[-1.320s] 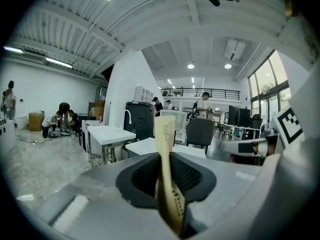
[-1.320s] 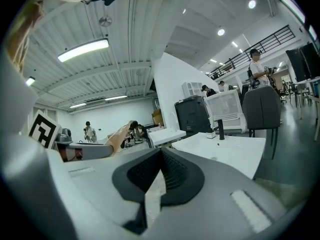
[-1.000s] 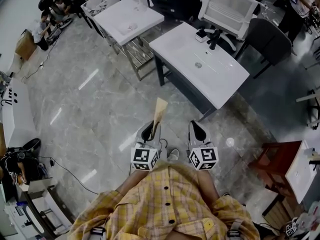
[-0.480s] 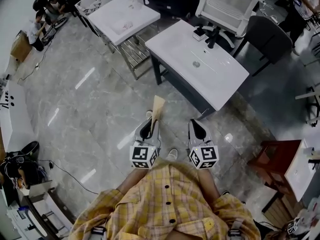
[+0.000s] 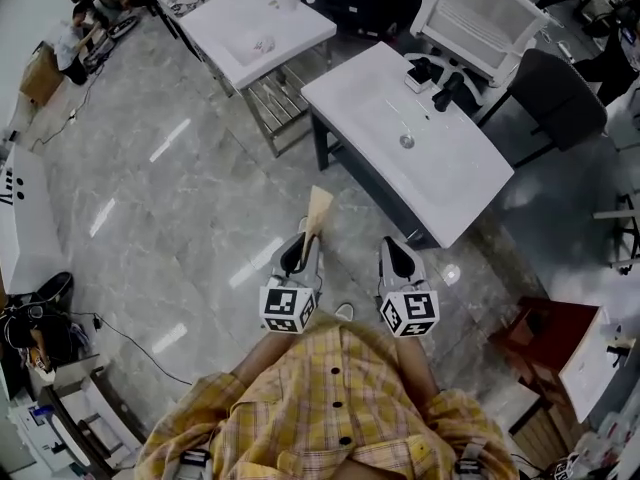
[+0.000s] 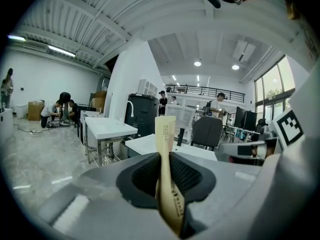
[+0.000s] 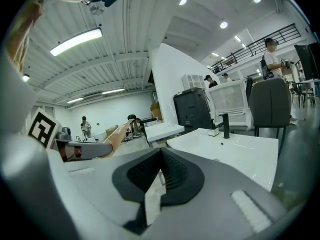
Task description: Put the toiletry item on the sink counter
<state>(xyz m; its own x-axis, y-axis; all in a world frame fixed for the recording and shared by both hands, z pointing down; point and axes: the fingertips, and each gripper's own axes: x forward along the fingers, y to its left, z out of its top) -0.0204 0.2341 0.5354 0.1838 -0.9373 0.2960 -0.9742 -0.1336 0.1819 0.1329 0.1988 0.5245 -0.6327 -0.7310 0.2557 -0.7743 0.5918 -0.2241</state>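
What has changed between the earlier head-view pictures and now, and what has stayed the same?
The person has stepped toward the white sink counter, whose near corner now lies closer to both tools. Nothing was picked up or let go. The left tool stays shut on the tan toiletry packet; the right tool stays shut and empty.

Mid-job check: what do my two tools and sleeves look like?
Left tool and right tool are light grey shells with black ribbed pads, each carrying a cube of black-and-white square markers. The shirt, sleeves included, is yellow plaid with dark buttons.
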